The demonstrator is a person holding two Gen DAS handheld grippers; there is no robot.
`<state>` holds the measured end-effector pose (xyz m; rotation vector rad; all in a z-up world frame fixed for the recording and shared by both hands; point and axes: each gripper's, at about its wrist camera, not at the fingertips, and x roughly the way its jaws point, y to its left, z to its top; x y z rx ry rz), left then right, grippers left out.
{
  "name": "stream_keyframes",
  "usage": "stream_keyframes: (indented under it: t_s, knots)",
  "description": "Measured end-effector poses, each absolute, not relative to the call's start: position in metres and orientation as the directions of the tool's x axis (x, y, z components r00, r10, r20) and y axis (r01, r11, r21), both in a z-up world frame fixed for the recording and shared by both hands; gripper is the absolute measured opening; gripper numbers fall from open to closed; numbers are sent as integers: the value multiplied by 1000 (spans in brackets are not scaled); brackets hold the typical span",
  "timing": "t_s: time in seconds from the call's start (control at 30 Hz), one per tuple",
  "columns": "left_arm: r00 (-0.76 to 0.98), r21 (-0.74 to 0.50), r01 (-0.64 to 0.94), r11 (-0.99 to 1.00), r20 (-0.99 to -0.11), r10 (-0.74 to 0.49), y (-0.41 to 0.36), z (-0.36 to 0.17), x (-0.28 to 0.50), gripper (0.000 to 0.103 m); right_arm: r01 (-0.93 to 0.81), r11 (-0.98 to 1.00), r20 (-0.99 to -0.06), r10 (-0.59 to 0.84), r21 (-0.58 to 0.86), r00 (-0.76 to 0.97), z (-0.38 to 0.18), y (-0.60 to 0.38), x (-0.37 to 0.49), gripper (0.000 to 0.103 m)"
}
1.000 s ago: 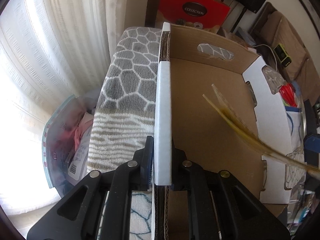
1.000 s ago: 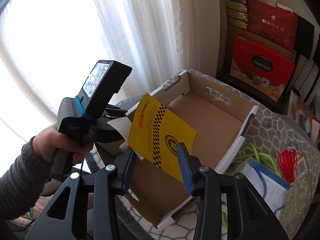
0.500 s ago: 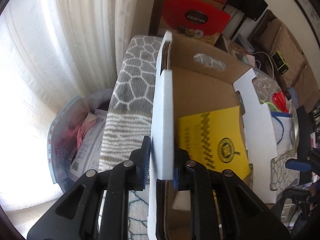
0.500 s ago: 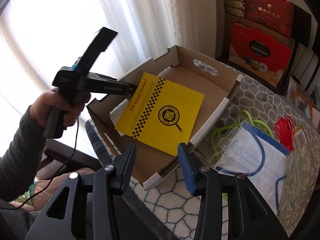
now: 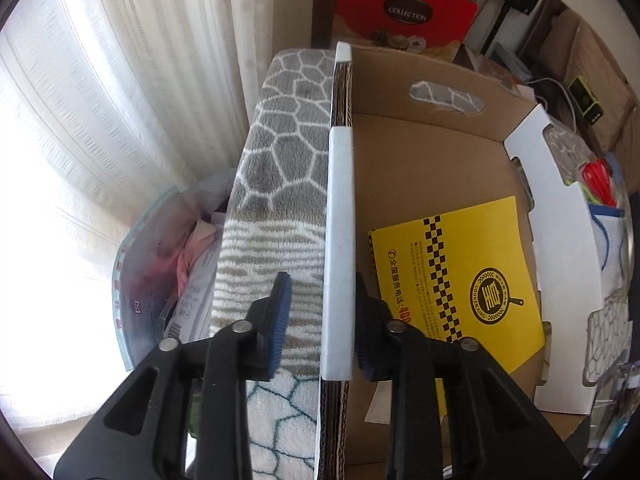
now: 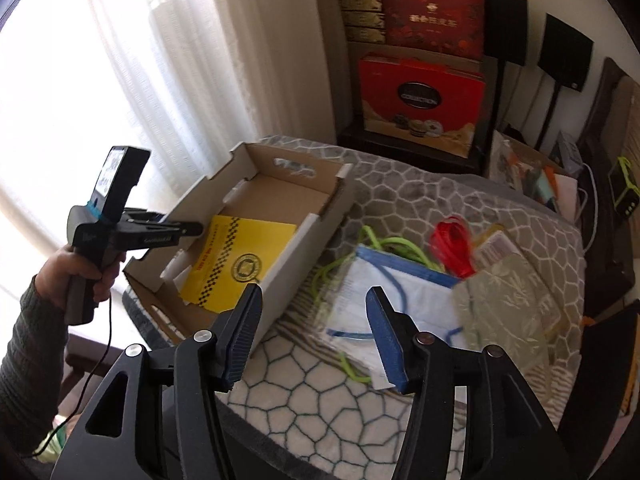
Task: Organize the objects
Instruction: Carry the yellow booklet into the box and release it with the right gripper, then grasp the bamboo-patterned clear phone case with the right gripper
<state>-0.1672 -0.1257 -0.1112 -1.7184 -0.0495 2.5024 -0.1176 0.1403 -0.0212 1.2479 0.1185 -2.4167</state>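
Blanket (image 6: 340, 392) lies bare beside cardboard box (image 6: 304, 256) edge.

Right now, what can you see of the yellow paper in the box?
The yellow paper is a flat, thin, glossy-looking sheet lying on the floor of the open cardboard box, near one corner. It has a black checkered stripe, a round black pan logo and red and black print. No gripper touches it; only the box floor does.
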Motion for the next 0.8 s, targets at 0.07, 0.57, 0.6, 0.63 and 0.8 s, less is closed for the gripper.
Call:
stream_keyframes:
  t_s: [0.07,0.57,0.6,0.63,0.8]
  knots:
    - [-359,-95,-88,-992,-925,120,-122,-111,-166,10,347,-935,-800,-267,79,-537,-18,161,-122,65]
    - [-366,-84,-91,-992,-924,112,-116,-108,-165,10,173,-985,-830,-99,3,-549,-50,267,-132,84]
    - [-367,-84,-91,-992,-924,112,-116,-108,-165,10,184,-983,-835,-106,6,-539,-55,268,-132,84]
    - [-368,-81,-93,-992,-923,110,-114,-108,-165,10,194,-981,-839,-111,7,-532,-60,267,-133,84]
    - [-368,-80,-96,-992,-923,110,-118,-108,-165,10,245,-968,-853,-82,-55,-516,-78,258,-132,85]
